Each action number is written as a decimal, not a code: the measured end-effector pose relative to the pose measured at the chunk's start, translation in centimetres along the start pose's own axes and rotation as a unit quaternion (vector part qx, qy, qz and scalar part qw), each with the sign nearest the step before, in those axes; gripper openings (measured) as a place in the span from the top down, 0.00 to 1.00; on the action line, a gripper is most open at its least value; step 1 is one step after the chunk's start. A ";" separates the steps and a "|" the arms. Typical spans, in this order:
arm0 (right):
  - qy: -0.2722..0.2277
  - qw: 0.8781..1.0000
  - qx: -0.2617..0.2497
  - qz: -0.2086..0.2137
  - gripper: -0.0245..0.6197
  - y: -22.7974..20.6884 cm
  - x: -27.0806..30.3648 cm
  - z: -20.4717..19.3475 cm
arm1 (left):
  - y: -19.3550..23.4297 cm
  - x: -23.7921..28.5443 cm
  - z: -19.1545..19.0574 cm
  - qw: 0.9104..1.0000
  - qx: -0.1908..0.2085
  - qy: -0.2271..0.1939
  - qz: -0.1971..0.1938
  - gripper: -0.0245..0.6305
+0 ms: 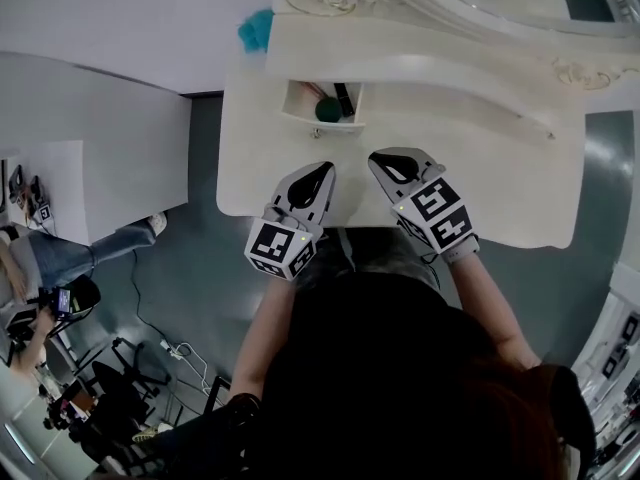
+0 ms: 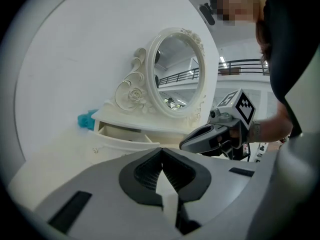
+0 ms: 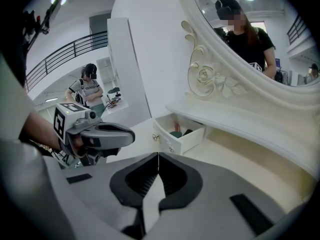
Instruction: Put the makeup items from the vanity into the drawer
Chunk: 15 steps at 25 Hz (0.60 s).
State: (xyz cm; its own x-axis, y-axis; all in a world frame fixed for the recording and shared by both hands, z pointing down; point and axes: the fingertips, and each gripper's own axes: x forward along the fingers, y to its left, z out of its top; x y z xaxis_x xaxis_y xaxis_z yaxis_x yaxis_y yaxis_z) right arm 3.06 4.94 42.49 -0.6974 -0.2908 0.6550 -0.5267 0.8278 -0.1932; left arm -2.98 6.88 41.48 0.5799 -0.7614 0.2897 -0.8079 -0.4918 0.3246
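**Now Loaded: Drawer Open, Both Claws Clenched and Empty**

**Head view.** The left gripper (image 1: pixel 322 171) and the right gripper (image 1: pixel 383 158) hover side by side over the front of the vanity top (image 1: pixel 500 178). Both tips are aimed toward the small open drawer (image 1: pixel 312 125). Inside the drawer lie a dark-green round item (image 1: pixel 327 110), a black stick (image 1: pixel 344 99) and something reddish that is too small to name. No makeup item shows on the bare top. A teal fluffy object (image 1: pixel 256 30) sits by the left end of the upper shelf, well apart from the grippers.

**Left gripper view.** The jaws meet at the tip with nothing between them. The drawer stands ahead and to the left, below the oval mirror (image 2: pixel 175 69).

**Right gripper view.** The jaws are pressed together and hold nothing. The drawer's front faces the camera, and its knob (image 3: pixel 154 137) is visible.

**Procedure.** Loading appears complete, so the likely step is closing the drawer.
1. Confirm that no item stands above the drawer rim, since a protruding stick could jam the drawer.
2. Place one closed tip flat on the drawer front, beside the knob.
3. Push straight along the slide, because an off-centre push may skew the drawer.
4. Keep the other gripper clear of the drawer.
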 end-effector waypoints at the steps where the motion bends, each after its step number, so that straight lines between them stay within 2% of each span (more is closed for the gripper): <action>1: -0.002 1.000 -0.003 0.001 0.93 0.3 0.0 0.0 | 0.1 -0.4 -0.2 1.000 0.000 0.000 0.003 0.94; 6: -0.012 1.000 -0.007 -0.003 0.93 2.1 -0.4 -0.1 | 0.3 -2.5 -0.7 1.000 0.005 0.001 0.006 0.94; 11: -0.018 1.000 -0.007 -0.019 0.93 4.3 -1.2 -0.2 | -0.7 -4.1 0.2 1.000 0.022 -0.012 -0.018 0.94; 15: -0.024 0.999 -0.002 -0.024 0.93 7.8 -1.8 -0.8 | -2.2 -6.8 -0.7 0.998 0.044 -0.002 -0.041 0.94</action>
State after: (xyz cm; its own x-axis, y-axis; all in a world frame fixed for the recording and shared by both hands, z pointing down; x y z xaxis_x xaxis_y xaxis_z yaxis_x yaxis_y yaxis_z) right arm 0.58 12.34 40.42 -0.6934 -0.3528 0.6282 -0.5589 0.8137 -0.1599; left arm -5.11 13.42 39.42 0.6438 -0.7191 0.2616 -0.7642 -0.5870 0.2673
